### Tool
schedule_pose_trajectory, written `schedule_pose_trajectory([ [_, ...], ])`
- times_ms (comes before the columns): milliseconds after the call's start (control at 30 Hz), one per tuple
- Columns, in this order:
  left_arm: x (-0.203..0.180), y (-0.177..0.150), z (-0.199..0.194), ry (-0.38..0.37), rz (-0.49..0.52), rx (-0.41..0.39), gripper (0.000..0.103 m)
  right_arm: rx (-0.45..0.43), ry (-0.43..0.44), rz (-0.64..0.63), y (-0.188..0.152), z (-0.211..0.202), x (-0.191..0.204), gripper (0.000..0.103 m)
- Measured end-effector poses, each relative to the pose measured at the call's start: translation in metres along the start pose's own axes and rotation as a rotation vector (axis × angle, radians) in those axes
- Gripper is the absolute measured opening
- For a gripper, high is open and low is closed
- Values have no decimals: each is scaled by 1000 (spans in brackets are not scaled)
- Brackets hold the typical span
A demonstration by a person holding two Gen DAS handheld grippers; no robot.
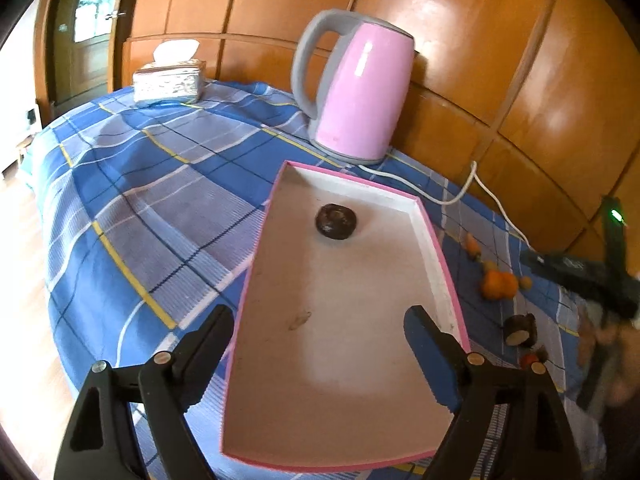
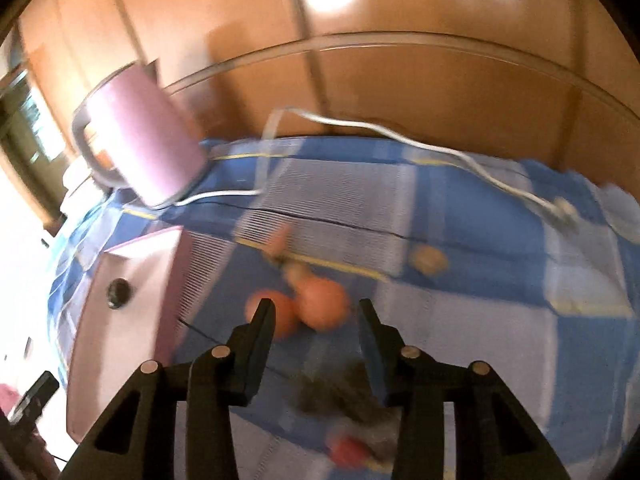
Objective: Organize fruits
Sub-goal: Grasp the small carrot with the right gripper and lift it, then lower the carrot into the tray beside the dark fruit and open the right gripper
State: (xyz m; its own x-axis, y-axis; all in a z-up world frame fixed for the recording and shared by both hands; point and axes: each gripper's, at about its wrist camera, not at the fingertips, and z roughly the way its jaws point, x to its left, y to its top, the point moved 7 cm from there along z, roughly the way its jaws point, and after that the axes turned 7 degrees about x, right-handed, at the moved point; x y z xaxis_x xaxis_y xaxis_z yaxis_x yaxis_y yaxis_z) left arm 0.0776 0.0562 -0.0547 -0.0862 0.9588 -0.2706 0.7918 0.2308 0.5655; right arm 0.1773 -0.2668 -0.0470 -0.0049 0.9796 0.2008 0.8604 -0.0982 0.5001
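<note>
From the left wrist view, the pink-rimmed tray [image 1: 436, 248] lies on the blue checked cloth [image 1: 140, 208] just in front of the pink kettle [image 1: 360, 92]. A single dark round fruit [image 1: 336, 221] sits inside the tray, toward the end nearest the kettle; the rest of the tray floor is bare. The left gripper [image 1: 320, 328] hovers over the near end of the tray with its jaws spread wide and nothing between them. To the right of the tray, out on the cloth, lie the fruits not yet sorted: two oranges [image 1: 498, 285] touching each other, some smaller orange pieces near them, a dark cut piece with a pale face [image 1: 520, 330], and a small red fruit [image 1: 530, 359] nearest the camera. The right-hand tool shows as a dark blur at the frame's right edge. A tissue box [image 1: 170, 80] stands well to the left of the kettle.

The right wrist view is heavily blurred. The right gripper [image 2: 316, 320] points down at the cloth to the right of the tray, above the oranges [image 2: 320, 304]. Its jaws stand partly apart, with no fruit pinched between the pads; the oranges lie below and beyond them. A dark fuzzy shape and a red fruit [image 2: 350, 450] sit closer to the camera, and the kettle's white cord [image 2: 420, 140] trails across the far side of the cloth.

Judged from this, one fruit is placed and most of the work remains.
</note>
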Motion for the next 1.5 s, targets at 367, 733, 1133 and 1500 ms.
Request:
schedule_pose_trajectory([
  [367, 16, 2, -2, 25, -21, -10, 89, 229, -85, -100, 43, 111, 33, 29],
  [733, 25, -1, 2, 62, -77, 9, 89, 91, -10, -182, 37, 61, 60, 23],
  [1133, 26, -7, -10, 72, -71, -4, 89, 117, 165, -369, -5, 55, 165, 23],
  [1500, 28, -10, -11, 71, -70, 1, 90, 120, 141, -365, -19, 58, 182, 36],
])
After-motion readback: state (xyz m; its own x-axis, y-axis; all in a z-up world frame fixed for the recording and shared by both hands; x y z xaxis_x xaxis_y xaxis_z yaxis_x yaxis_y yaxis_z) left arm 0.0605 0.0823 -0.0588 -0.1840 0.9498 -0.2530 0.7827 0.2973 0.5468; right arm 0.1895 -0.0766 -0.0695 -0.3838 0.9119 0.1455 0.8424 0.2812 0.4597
